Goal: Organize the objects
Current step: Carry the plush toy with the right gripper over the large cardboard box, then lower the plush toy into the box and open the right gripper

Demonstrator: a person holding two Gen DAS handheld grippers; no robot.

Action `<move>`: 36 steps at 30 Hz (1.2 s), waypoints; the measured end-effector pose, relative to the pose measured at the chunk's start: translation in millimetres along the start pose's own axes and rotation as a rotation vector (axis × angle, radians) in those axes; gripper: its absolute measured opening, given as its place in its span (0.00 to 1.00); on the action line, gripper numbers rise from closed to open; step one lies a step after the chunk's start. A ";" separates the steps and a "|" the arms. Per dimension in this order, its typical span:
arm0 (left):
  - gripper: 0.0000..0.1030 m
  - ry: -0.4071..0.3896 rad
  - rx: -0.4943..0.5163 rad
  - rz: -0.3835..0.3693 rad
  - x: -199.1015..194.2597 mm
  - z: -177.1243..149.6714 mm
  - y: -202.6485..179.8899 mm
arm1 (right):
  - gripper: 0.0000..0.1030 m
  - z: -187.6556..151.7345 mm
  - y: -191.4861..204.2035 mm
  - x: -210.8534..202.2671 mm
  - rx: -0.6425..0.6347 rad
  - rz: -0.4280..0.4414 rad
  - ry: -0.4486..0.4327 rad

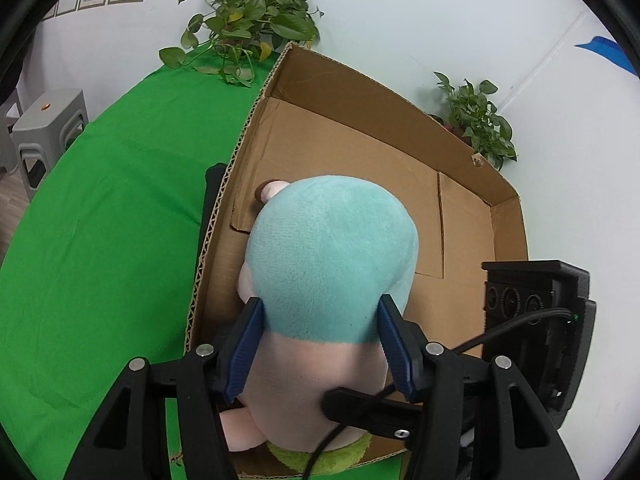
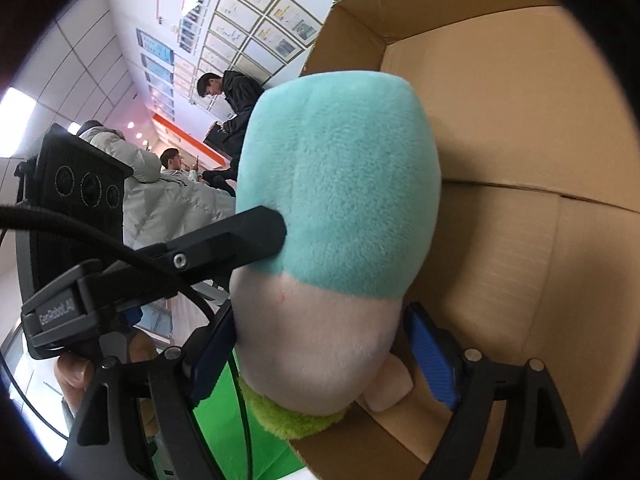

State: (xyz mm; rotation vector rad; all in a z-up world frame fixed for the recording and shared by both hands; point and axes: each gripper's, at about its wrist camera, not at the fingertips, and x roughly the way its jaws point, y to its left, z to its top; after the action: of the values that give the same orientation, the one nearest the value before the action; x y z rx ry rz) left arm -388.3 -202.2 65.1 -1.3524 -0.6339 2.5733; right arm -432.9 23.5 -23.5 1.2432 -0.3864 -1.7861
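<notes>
A plush toy (image 1: 330,248) with a teal head, pale pink body and green fuzzy collar hangs over an open cardboard box (image 1: 360,152). My left gripper (image 1: 320,316) is shut on the plush toy, its blue pads (image 1: 246,344) pressing both sides of the head. In the right wrist view the same plush toy (image 2: 340,200) fills the middle, and my right gripper (image 2: 320,344) grips its pink lower part with a blue pad (image 2: 430,356) on each side. The box interior (image 2: 520,120) lies behind it.
The box stands on a green cloth-covered table (image 1: 100,240). Potted plants (image 1: 248,12) (image 1: 476,120) stand behind the box by the white wall. A grey stool (image 1: 44,132) is at far left. People (image 2: 236,100) stand in the room beyond.
</notes>
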 end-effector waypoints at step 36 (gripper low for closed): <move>0.57 -0.153 0.137 0.240 -48.3 -54.7 46.1 | 0.80 -92.0 3.5 -181.8 -0.133 -0.718 -0.317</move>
State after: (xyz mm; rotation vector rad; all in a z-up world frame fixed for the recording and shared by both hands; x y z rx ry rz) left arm -313.7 -243.8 53.5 -1.2657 -0.3258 2.8705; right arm -334.8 188.8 44.3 1.0727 0.0260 -2.5863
